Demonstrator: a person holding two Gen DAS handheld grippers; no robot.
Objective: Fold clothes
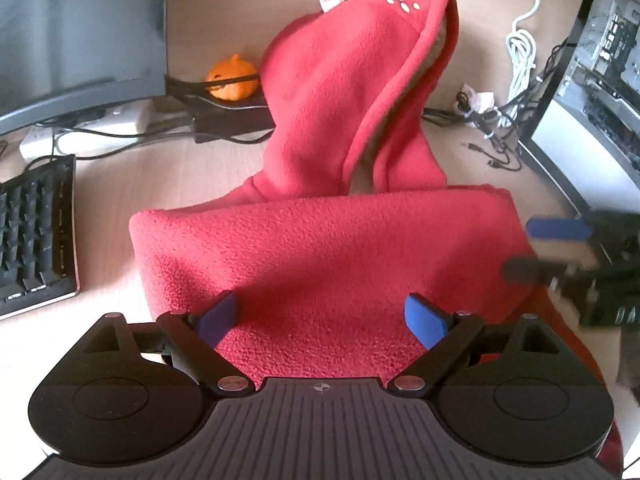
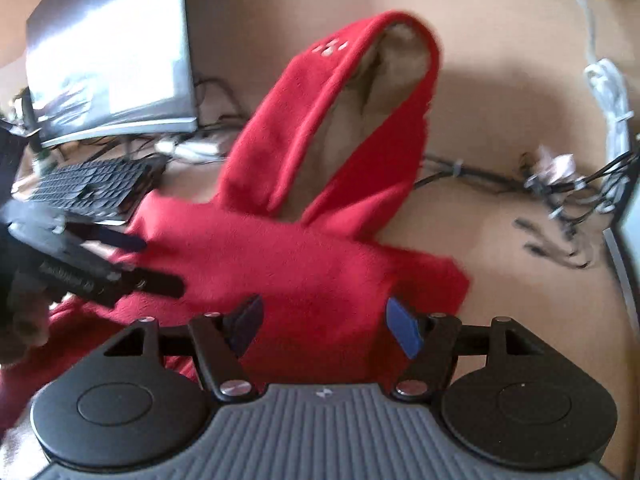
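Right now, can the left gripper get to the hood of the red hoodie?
Probably yes. The left gripper hangs open over the folded body, and the hood lies just beyond on the desk with nothing between them.

Red hoodie [image 1: 320,248]: nubby matt fleece, hood lining tan and smoother. Surface [image 1: 200,172] under the hoodie: pale wood-grain laminate, low sheen. Left tool [image 1: 325,322]: matt black plastic, ribbed grey housing, shiny metal pivot pins, blue rubbery pads. Keyboard [image 1: 36,232] left of the hoodie: matt black plastic. Monitor [image 2: 112,52] behind the keyboard: glossy, reflective.
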